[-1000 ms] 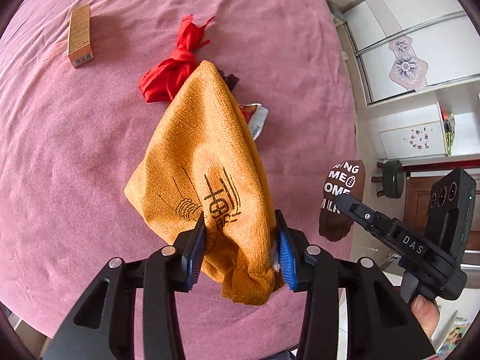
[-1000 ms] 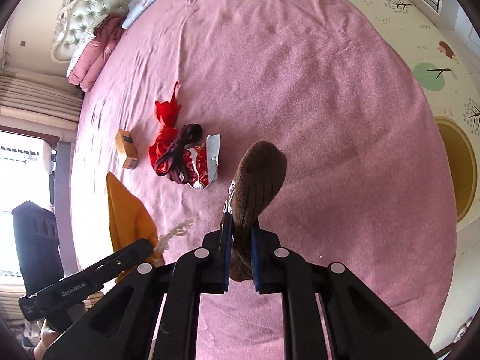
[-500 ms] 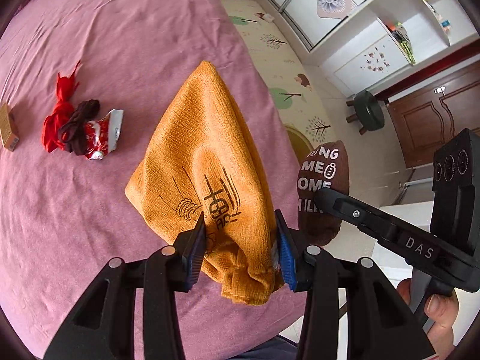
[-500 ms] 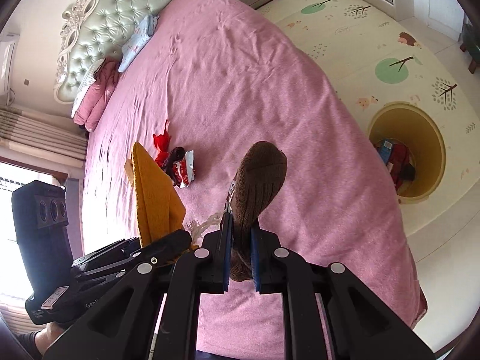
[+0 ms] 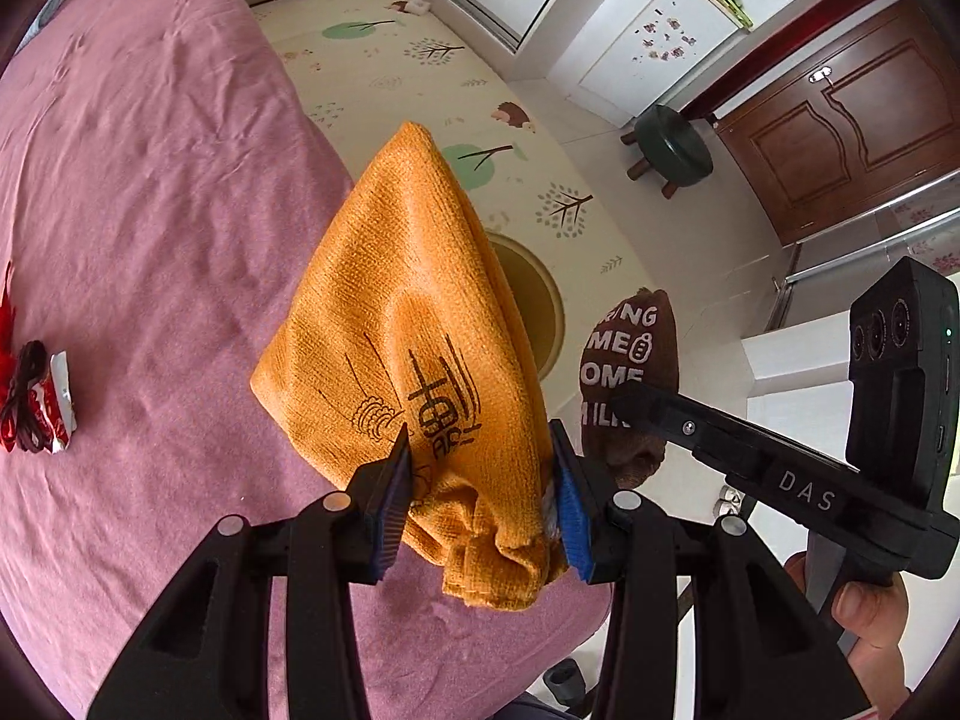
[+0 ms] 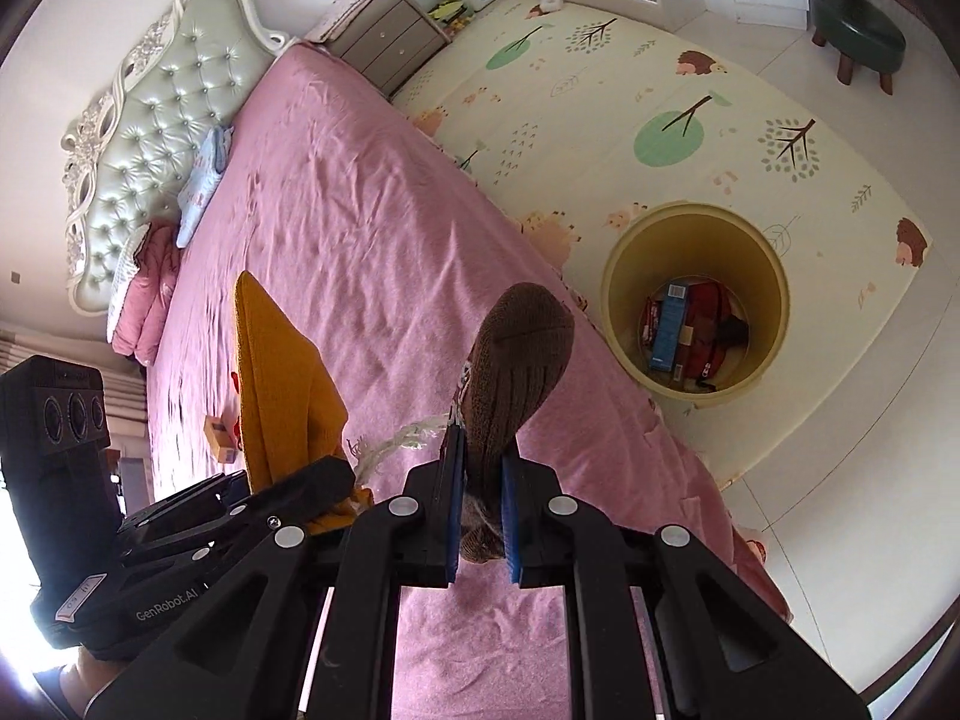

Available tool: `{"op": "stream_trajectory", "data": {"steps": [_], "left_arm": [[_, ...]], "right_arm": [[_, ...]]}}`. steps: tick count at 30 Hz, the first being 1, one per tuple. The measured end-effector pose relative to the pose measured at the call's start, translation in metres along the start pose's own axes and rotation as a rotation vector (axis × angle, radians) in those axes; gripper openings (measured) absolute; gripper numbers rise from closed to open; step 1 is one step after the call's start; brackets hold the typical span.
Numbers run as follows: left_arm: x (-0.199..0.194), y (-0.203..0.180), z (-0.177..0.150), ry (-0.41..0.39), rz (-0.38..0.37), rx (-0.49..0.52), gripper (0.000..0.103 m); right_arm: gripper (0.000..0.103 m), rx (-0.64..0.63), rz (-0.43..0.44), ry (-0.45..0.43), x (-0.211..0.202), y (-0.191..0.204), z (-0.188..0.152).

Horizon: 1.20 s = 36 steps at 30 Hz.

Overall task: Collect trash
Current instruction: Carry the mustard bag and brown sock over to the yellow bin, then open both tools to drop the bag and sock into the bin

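Note:
My left gripper [image 5: 480, 498] is shut on an orange cloth [image 5: 408, 324] with black print, held above the bed's edge. My right gripper [image 6: 480, 480] is shut on a brown knitted sock [image 6: 516, 354]; the sock also shows in the left wrist view [image 5: 630, 360] with white letters. A yellow round bin [image 6: 696, 294] stands on the floor beside the bed, with a blue box and red wrappers inside. In the left wrist view the bin [image 5: 540, 300] is mostly hidden behind the cloth. A red wrapper bundle [image 5: 36, 402] lies on the bed at the far left.
The pink bed sheet [image 6: 360, 228] fills the left side, with a tufted headboard [image 6: 162, 114] and pillows beyond. A small tan box [image 6: 219, 437] lies on the bed. A patterned play mat [image 6: 690, 120], a green stool [image 6: 858, 36] and a nightstand [image 6: 390, 36] are on the floor side.
Both grippers have swung with their loads from over the bed toward the bed's edge and the floor. The yellow bin has come closer in the right view. The trash on the bed has slid left.

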State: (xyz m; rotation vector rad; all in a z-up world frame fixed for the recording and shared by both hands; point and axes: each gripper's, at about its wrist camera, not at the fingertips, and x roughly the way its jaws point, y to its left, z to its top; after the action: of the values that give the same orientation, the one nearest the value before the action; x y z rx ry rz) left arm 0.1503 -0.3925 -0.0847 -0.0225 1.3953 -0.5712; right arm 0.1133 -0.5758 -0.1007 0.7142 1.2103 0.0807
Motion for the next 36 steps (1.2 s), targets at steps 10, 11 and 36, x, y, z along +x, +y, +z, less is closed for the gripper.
{"op": "stream_trajectory", "data": {"steps": [10, 11, 36], "left_arm": [[0.061, -0.038, 0.055, 0.059, -0.01, 0.092, 0.043], [0.067, -0.04, 0.06, 0.064, -0.011, 0.095, 0.043], [0.102, -0.051, 0.115, 0.067, -0.022, 0.166, 0.095]], "right_arm": [[0.011, 0.067, -0.049, -0.025, 0.011, -0.062, 0.052], [0.011, 0.073, -0.05, -0.024, 0.013, -0.068, 0.058], [0.053, 0.142, -0.132, -0.106, -0.005, -0.11, 0.103]]}}
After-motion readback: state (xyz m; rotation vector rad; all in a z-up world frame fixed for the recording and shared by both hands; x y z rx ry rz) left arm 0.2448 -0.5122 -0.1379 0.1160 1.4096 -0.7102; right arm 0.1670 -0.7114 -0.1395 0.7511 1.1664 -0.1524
